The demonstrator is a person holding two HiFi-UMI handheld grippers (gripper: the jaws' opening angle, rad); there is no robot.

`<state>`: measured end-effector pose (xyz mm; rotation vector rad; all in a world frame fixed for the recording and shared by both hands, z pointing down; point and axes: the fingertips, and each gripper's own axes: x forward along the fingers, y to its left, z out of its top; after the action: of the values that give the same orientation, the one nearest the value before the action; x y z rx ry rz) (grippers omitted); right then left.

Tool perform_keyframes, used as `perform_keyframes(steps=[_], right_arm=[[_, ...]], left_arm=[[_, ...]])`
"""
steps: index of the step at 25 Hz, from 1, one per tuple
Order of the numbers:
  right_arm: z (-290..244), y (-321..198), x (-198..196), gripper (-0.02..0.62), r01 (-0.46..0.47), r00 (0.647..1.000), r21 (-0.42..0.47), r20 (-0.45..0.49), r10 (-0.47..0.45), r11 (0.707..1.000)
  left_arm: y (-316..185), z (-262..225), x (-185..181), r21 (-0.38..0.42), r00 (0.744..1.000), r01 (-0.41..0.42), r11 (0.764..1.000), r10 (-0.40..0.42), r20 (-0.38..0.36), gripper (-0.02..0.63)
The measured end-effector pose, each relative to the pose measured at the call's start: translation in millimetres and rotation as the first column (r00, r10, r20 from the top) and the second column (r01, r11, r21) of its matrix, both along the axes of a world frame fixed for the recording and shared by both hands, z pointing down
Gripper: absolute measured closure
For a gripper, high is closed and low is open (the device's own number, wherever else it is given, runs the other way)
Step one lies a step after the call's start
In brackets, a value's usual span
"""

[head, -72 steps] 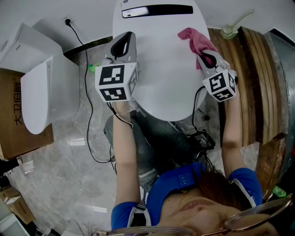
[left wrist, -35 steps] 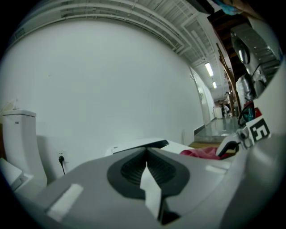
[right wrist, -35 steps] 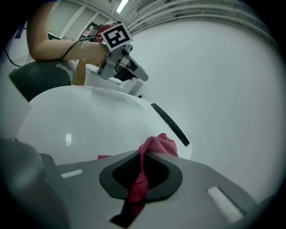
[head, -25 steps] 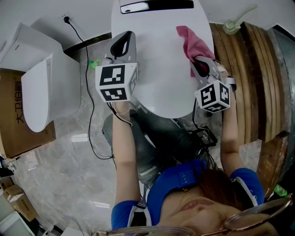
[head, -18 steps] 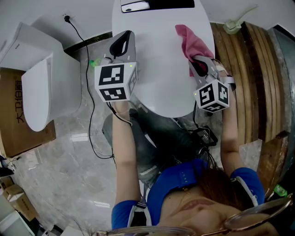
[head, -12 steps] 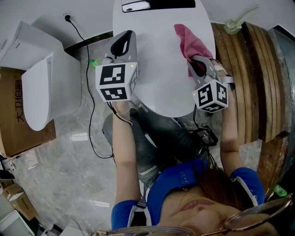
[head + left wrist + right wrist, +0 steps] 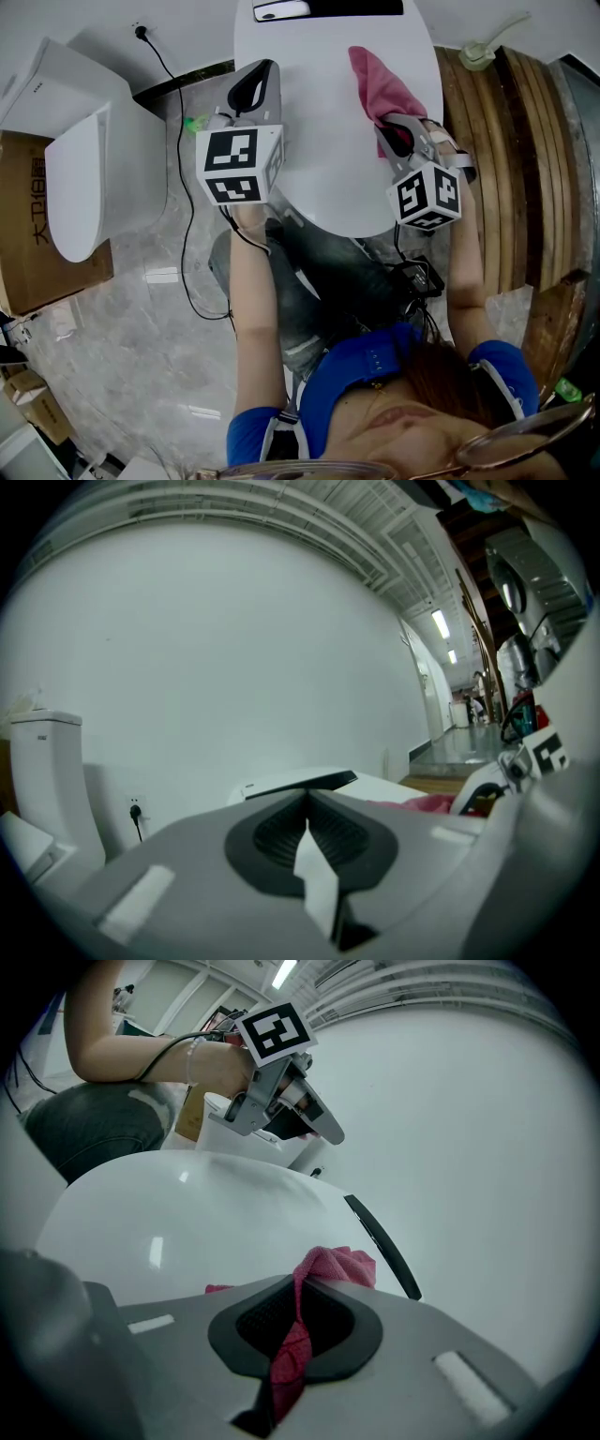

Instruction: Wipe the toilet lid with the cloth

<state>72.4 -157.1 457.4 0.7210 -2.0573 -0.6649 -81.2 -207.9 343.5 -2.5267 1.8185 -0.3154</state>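
1. Pointing along the left edge of the lid (image 7: 319, 150), the left gripper (image 7: 258, 80) has its jaws clenched, with nothing in them.
2. Lid: white, closed, lying between both grippers.
3. Cloth (image 7: 375, 80) — pink, bunched on the lid's right side.
4. Right gripper (image 7: 389, 127) — jaws grasping the cloth's near end, a fold showing between them.

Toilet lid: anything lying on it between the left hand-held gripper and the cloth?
No. In the head view, only bare white lid separates the left hand-held gripper from the cloth.
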Motion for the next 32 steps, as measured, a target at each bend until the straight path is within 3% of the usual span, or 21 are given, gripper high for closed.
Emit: perform_keyframes(steps=[32], right_arm=[[3.5,21.2,-70.4,0.586,0.164,0.981,-0.088,-0.093,-0.172,0.982]], left_arm=[[-2.9,-8.5,-8.5,0.024,0.998,0.015,1.0,-0.013,-0.063,0.603]])
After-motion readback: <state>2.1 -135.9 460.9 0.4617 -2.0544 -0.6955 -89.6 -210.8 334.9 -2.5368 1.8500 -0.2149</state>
